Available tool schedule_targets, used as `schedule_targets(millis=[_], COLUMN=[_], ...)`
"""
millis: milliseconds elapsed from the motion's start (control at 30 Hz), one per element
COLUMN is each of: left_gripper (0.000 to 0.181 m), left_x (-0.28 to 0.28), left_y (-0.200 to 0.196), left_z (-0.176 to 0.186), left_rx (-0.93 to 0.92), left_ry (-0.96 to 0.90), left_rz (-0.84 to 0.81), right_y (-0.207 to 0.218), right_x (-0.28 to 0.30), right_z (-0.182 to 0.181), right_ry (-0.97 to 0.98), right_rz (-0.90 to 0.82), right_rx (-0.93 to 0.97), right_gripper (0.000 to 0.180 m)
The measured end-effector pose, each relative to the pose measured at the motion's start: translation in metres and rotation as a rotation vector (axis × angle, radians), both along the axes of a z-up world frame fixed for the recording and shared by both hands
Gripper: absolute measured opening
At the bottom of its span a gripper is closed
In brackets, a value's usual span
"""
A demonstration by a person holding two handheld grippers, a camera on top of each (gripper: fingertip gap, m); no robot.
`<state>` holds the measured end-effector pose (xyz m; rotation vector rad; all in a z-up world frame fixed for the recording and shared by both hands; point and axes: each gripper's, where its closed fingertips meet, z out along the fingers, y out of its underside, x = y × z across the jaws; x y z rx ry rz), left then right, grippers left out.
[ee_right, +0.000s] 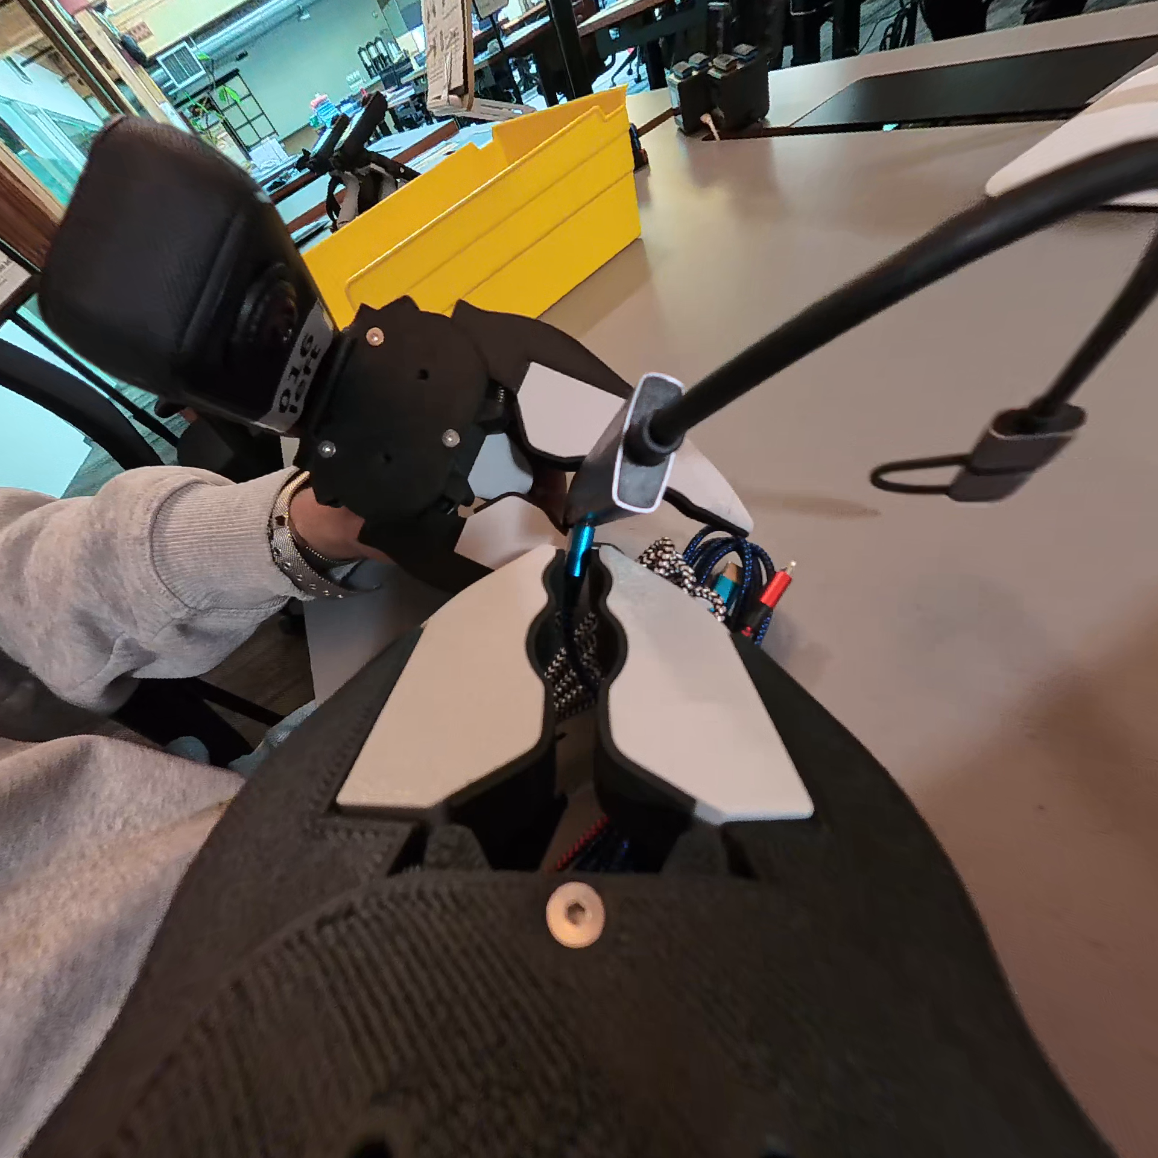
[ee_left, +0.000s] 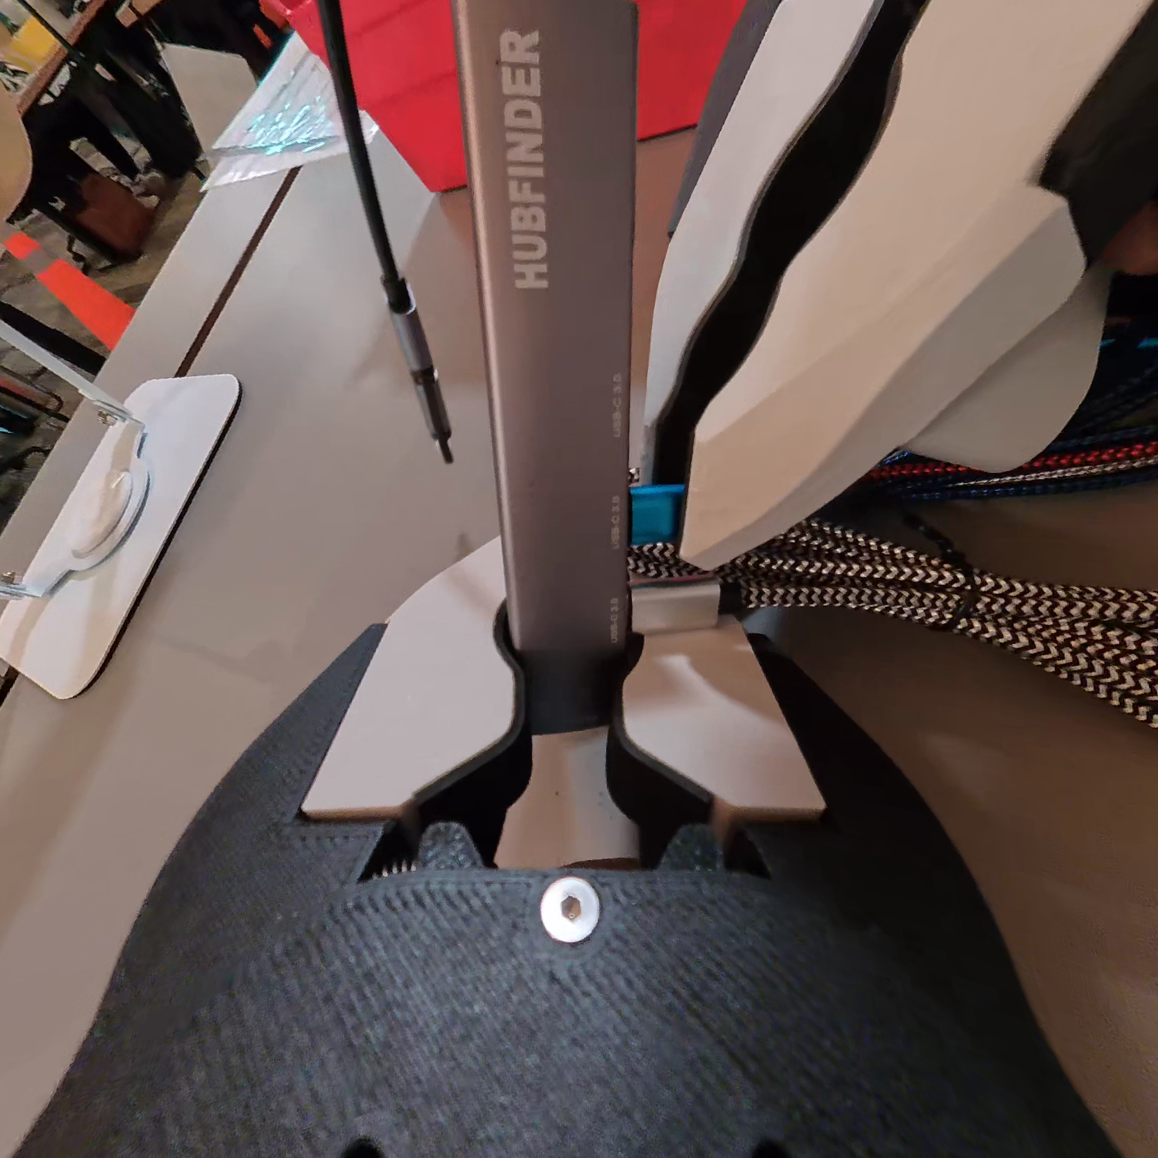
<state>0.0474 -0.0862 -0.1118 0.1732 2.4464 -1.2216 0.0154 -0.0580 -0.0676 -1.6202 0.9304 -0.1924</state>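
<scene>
1. Left gripper (ee_left: 569, 680) is clenched on the near end of a grey USB hub (ee_left: 554, 326), which is held up off the grey surface (ee_left: 301, 532).
2. The hub's own black cable (ee_left: 366, 188) loops round and its plug (ee_left: 429, 401) dangles free beside it.
3. Right gripper (ee_right: 579, 567) is clamped on a blue-tipped plug (ee_right: 579, 545) of a braided cable, its tip right at the hub's side ports; whether it is seated I cannot tell.
4. A bundle of braided cables (ee_right: 714, 576) lies on the surface just under both grippers.
5. A yellow bin (ee_right: 501, 213) sits well behind; a white pad (ee_left: 113, 532) lies to the left.
6. Risk: the plug is skewed to the port, so it could jam or scrape; the hub could pivot in its end-only grip; the bundle's drag could tug the plug off line.
</scene>
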Motion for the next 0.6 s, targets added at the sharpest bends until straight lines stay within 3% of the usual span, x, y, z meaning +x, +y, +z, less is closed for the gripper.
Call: schedule_targets(millis=[333,600], left_gripper=[0.024,0.024], left_x=[-0.0062,-0.0057], left_y=[-0.0033,-0.0046], left_z=[0.0054,0.0062], left_rx=[-0.036,-0.039], left_ry=[0.031,0.015], left_rz=[-0.029,-0.019], right_y=[0.0042,0.0027], right_x=[-0.0024,0.0002], right_z=[0.0000,0.0000], right_ry=[0.017,0.034], right_rz=[0.028,0.001], right_rx=[0.031,0.054], right_gripper=[0.016,0.008])
